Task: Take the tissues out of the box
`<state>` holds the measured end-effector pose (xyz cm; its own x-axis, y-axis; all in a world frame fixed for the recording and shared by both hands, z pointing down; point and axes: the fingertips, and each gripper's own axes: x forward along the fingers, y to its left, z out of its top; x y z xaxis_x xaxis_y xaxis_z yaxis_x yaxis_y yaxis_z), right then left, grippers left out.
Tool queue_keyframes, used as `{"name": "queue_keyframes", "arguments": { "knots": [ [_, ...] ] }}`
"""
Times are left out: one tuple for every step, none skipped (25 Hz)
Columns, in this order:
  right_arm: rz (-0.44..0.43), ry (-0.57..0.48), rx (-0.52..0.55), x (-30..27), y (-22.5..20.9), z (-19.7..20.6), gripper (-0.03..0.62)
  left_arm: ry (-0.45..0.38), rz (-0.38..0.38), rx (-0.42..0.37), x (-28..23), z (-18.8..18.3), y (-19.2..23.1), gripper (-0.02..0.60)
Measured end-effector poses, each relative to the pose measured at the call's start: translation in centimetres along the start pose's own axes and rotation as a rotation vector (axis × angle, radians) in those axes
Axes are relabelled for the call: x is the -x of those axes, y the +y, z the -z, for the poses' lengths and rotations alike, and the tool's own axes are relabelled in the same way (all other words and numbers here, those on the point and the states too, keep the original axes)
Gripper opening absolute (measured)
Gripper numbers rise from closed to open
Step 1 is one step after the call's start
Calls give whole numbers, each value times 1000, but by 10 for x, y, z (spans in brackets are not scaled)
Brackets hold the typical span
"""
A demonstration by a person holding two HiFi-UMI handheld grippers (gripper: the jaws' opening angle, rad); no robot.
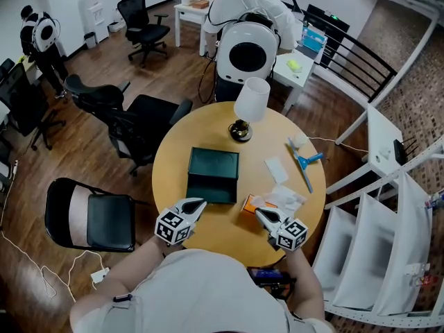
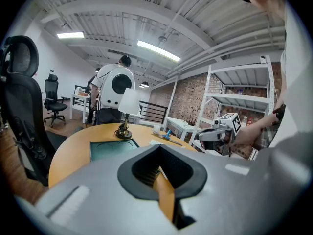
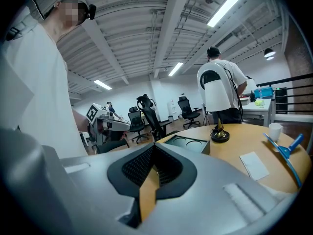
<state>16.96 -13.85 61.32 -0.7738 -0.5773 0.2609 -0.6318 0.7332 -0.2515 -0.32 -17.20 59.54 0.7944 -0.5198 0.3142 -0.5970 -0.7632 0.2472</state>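
A small orange tissue box (image 1: 249, 203) lies at the table's near right, with crumpled white tissues (image 1: 285, 200) beside it on the right. One flat white tissue (image 1: 276, 170) (image 3: 254, 165) lies further back. My right gripper (image 1: 263, 216) (image 3: 146, 190) hovers just in front of the orange box, shut, with nothing between its fingers. My left gripper (image 1: 195, 206) (image 2: 164, 180) is also shut and empty, near the front edge of a dark green box (image 1: 212, 174). Each gripper shows in the other's view: the right gripper (image 2: 215, 133) and the left gripper (image 3: 105, 124).
On the round wooden table (image 1: 170, 165) stand a white-shaded lamp (image 1: 246, 109), a blue-handled scraper (image 1: 305, 166) and a small white cup (image 1: 298, 142). Black chairs (image 1: 132, 127) stand to the left. White shelving (image 1: 388, 255) is at the right. A person (image 1: 246, 9) stands behind the table.
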Motion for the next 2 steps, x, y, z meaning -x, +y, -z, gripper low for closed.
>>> {"name": "queue_keyframes", "arguments": {
  "knots": [
    [0, 1, -1, 0, 0, 0, 0, 1, 0, 0, 0, 0, 0, 2],
    [0, 1, -2, 0, -1, 0, 0, 2, -1, -1, 0, -1, 0, 1]
  ]
}}
